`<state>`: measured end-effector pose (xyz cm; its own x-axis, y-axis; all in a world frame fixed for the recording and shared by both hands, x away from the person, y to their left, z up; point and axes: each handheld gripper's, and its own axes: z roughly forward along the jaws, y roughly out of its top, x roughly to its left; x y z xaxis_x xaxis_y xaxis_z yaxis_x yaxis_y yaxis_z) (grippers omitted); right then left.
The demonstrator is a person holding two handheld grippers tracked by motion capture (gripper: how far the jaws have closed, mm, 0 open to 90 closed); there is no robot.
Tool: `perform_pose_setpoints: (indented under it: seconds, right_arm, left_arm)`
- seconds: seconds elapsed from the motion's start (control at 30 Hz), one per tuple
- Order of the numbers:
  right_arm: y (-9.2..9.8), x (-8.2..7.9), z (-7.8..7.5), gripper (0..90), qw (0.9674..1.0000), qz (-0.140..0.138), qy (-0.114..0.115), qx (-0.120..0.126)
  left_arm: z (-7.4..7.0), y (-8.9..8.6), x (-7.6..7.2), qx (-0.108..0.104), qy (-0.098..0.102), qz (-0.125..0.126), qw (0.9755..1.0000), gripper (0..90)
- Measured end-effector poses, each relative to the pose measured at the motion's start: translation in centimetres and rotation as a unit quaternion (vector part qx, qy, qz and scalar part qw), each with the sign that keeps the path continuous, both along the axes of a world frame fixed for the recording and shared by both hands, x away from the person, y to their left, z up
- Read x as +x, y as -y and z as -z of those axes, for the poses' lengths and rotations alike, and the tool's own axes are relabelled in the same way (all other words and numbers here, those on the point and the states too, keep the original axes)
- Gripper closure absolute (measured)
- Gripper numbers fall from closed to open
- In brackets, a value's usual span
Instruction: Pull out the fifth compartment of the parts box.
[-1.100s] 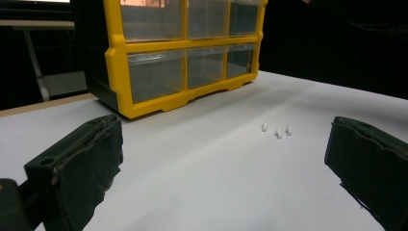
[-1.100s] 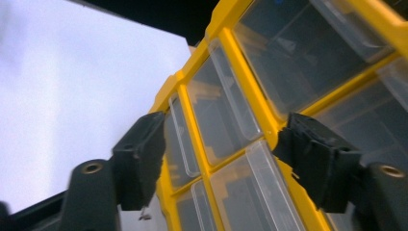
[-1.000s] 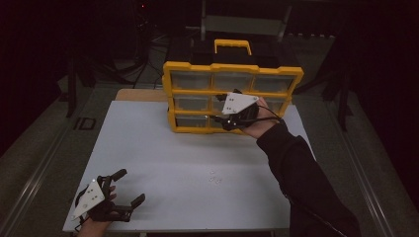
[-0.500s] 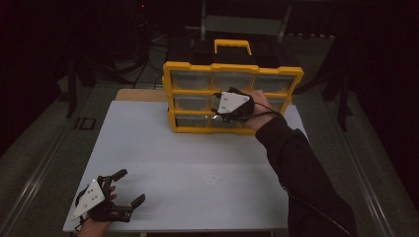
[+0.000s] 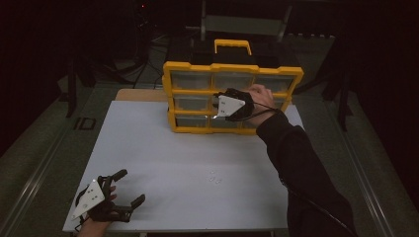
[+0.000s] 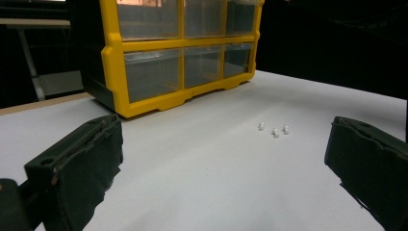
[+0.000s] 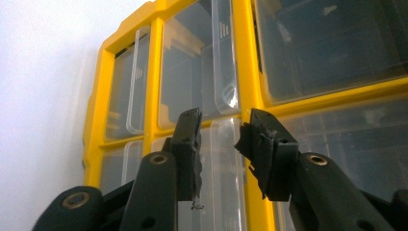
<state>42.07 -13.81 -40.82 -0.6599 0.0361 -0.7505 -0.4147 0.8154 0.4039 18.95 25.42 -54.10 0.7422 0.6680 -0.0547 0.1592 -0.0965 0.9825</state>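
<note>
A yellow drawer organizer [image 5: 170, 94] with clear drawers stands at the table's far side. My right gripper [image 7: 217, 144] is up against its front, around the middle column [image 5: 217, 106]. Its jaws have just been closing, and a clear drawer handle [image 7: 221, 168] sits between them. The pads are close on either side of it, and I see no firm press. My left gripper [image 5: 131, 186] rests open at the near left corner of the white table [image 5: 163, 163], with nothing between its jaws [image 6: 223, 168].
Three tiny white parts [image 6: 274, 129] lie together on the table in front of the organizer [image 5: 214, 177]. A black case with a yellow handle [image 5: 232, 45] sits behind the organizer. Dark floor surrounds the table.
My right hand has shifted slightly left and in toward the drawer fronts, and its jaws have narrowed. The left gripper has not moved.
</note>
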Motion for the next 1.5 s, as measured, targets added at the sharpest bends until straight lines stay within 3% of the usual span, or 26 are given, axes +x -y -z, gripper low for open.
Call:
perform_pose_setpoints:
  seconds: [0.27, 0.57, 1.2, 1.5]
  right_arm:
    - [-0.1, 0.2, 0.3, 66.3, 0.9994, 0.004, 0.020, -0.030]
    - [-0.3, 0.3, 0.8, 68.0, 0.9984, 0.006, 0.025, -0.050]
    - [-0.8, 0.6, 0.1, 74.9, 0.9976, 0.048, -0.022, -0.043]
    - [-0.9, -0.5, -0.4, 75.1, 0.9971, 0.041, -0.036, -0.054]
  left_arm:
    - [0.0, 0.0, 0.0, 0.000, 0.000, 0.001, 1.0000, 0.0]
    - [0.0, 0.0, 0.0, 0.001, 0.000, 0.002, 1.0000, 0.0]
    - [0.0, 0.0, 0.0, 0.000, 0.000, 0.002, 1.0000, 0.0]
    - [0.0, 0.1, 0.0, 0.002, 0.001, 0.002, 1.0000, 0.0]
